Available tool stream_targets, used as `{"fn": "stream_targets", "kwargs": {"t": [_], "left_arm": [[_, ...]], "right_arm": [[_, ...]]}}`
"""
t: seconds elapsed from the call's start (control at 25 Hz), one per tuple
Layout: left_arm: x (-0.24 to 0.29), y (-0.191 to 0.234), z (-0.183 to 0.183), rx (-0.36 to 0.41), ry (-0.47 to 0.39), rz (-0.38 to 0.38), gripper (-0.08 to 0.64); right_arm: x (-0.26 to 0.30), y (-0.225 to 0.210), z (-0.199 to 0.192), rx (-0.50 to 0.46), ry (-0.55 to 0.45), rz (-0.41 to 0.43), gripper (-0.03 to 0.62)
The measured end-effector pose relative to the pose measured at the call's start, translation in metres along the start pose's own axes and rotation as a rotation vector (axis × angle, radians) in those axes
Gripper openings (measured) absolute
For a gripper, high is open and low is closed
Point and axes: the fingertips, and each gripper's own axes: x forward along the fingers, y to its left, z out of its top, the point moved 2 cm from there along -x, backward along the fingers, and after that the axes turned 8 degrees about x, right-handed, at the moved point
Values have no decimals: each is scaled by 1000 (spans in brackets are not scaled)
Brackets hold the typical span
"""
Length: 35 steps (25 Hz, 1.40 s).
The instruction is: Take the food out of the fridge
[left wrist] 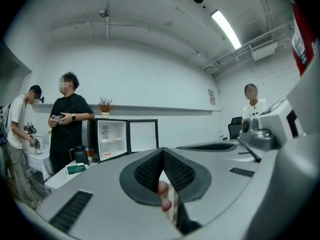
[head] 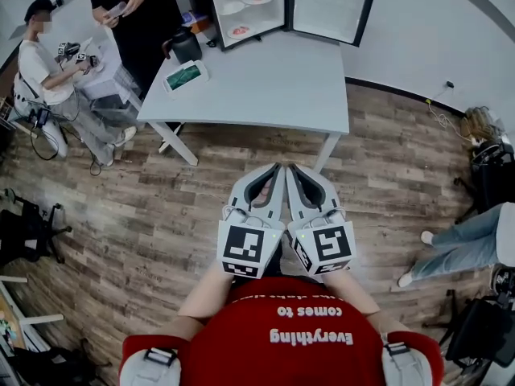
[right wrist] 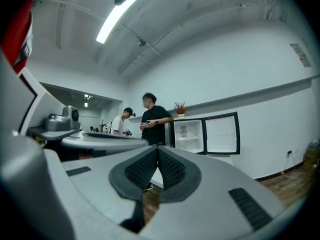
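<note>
Head view: grey rectangular table [head: 273,87] bears boxy open fridge [head: 272,18].

Greys, black, one red shirt [head: 298,348].
Black fridge [head: 275,18], white inside; pale grey desk [head: 265,87]; brown wood-grain floor [head: 145,215].

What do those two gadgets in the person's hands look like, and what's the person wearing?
The left gripper and right gripper are pale grey shells tapering to two jaws lined with dark ribbed pads. Each carries a cube of black-and-white square markers. The person wears a red shirt with white lettering.
</note>
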Motion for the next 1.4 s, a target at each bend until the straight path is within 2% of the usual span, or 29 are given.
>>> {"fn": "stream_targets", "kwargs": {"t": [0.2, 0.56, 0.92, 1.4], "left_arm": [[62, 61, 8, 32, -9, -9, 6], [143, 150, 5, 23, -3, -22, 6], [213, 207, -28, -34, 49, -11, 6], [340, 324, -47, -101, 80, 8, 6]], "right_arm": [[81, -26, 18, -10, -14, -9, 12], [197, -56, 26, -17, -6, -18, 12], [281, -89, 3, 7, 77, 10, 12], [440, -149, 0, 65, 120, 111, 14]]}}
